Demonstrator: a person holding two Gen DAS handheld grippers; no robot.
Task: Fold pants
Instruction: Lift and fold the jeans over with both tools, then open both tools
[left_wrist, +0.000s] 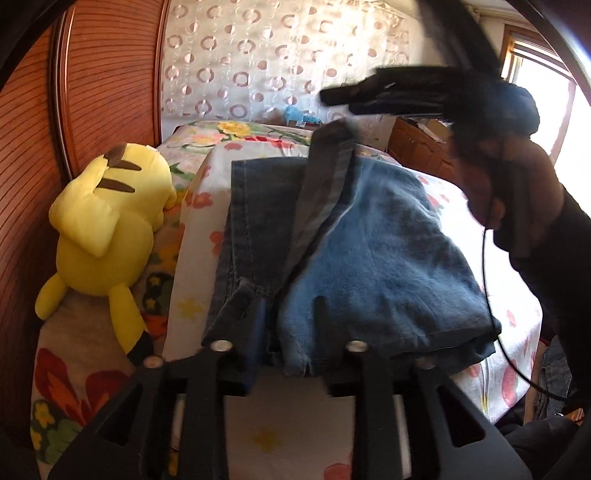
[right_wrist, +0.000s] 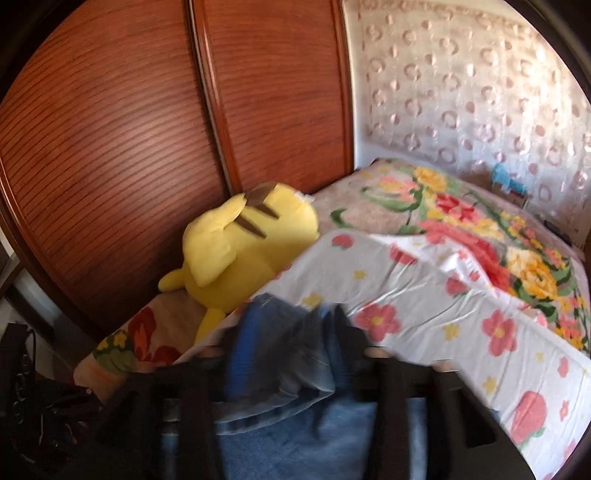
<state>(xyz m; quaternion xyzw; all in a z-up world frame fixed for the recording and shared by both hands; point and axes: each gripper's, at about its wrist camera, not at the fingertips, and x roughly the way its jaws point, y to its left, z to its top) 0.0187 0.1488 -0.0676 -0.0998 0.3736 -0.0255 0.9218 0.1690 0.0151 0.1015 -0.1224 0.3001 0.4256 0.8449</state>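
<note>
While no brand, label or writing is showing anywhere, the blue denim pants are lying folded on the flowered bed sheet, a paler inside-out leg strip running toward 12 o'clock. Left gripper: jaws released, straddling the near hem. Right gripper: jaws parted around blurred denim; grip uncertain. Yellow plush toy is sitting at 9 o'clock.
</note>
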